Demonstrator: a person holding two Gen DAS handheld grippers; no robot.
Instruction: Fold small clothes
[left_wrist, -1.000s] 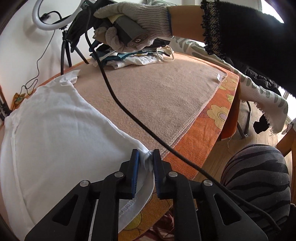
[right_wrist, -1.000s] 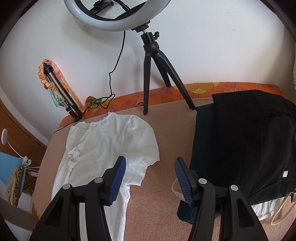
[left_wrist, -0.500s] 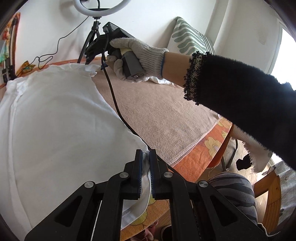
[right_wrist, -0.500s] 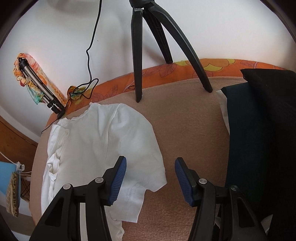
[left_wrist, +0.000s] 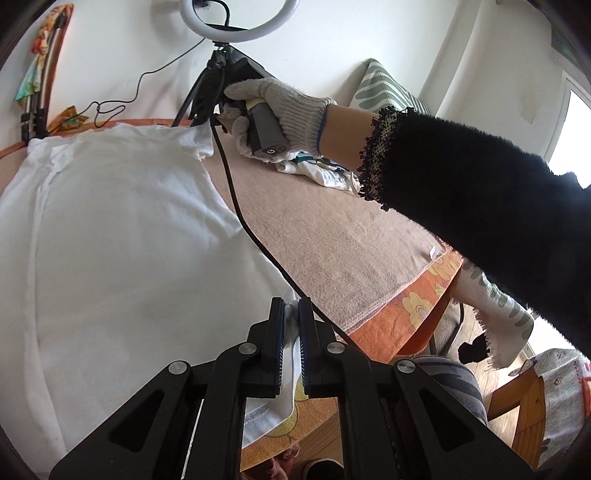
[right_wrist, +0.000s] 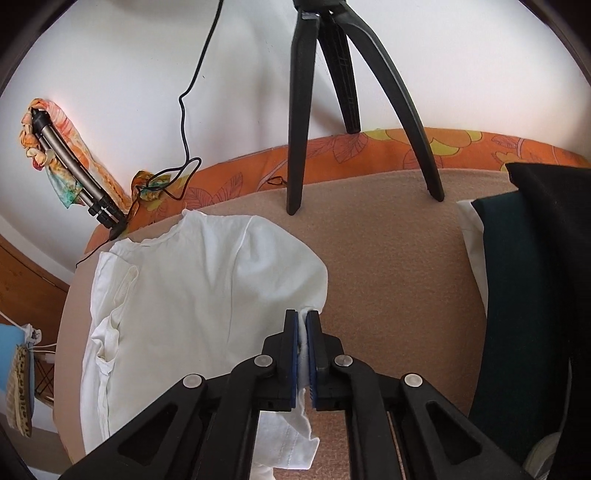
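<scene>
R wrist: tool (right_wrist: 302, 332) nose-down, on shirt (right_wrist: 207, 280)

— Is the white shirt (right_wrist: 207, 295) fully visible?
— No, the gripper's arms cover its lower edge in both wrist views.
— The ring light (left_wrist: 240, 22)?
— Cut off at the top edge; only tripod legs (right_wrist: 299, 110) show from the right wrist.

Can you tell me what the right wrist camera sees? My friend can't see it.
The right gripper is pinched shut on the sleeve of a white t-shirt lying on a tan blanket. Black tripod legs stand behind, and dark folded clothes sit at the right.
</scene>
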